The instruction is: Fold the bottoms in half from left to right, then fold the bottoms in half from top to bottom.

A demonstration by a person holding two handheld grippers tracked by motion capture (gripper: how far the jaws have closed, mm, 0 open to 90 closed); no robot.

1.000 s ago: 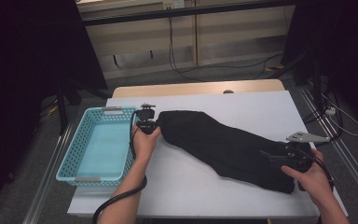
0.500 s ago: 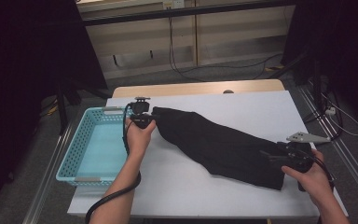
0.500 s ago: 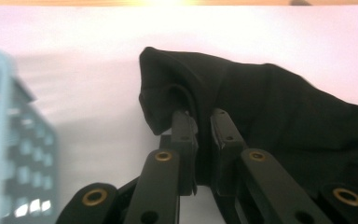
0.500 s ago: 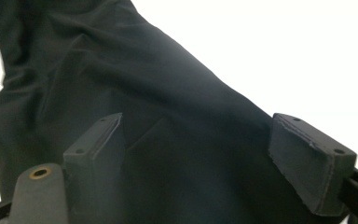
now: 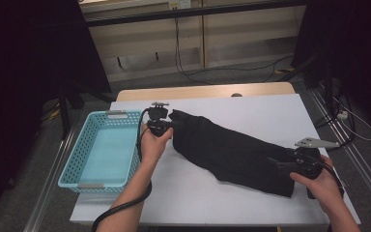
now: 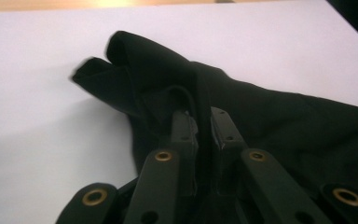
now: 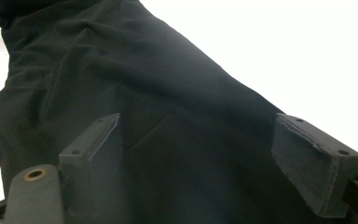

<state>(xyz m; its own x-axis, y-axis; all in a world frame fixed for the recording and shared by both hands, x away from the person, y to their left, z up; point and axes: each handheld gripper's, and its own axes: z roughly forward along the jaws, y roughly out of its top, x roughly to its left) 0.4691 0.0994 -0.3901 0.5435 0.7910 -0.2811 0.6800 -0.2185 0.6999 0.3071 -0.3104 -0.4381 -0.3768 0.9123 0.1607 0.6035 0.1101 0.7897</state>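
While the white table carries it, a black cloth lies slantwise across the middle, right of a blue basket. At its far end the left gripper has its fingers pinched on a fold; the right gripper spreads wide fingers over the near end.

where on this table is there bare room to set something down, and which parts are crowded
Bare white table lies along the far edge behind the black garment, and along the near edge between the two forearms. The blue basket at the left holds nothing. It is crowded along the garment's diagonal, where the left gripper pinches one end and the right gripper stands open over the other.
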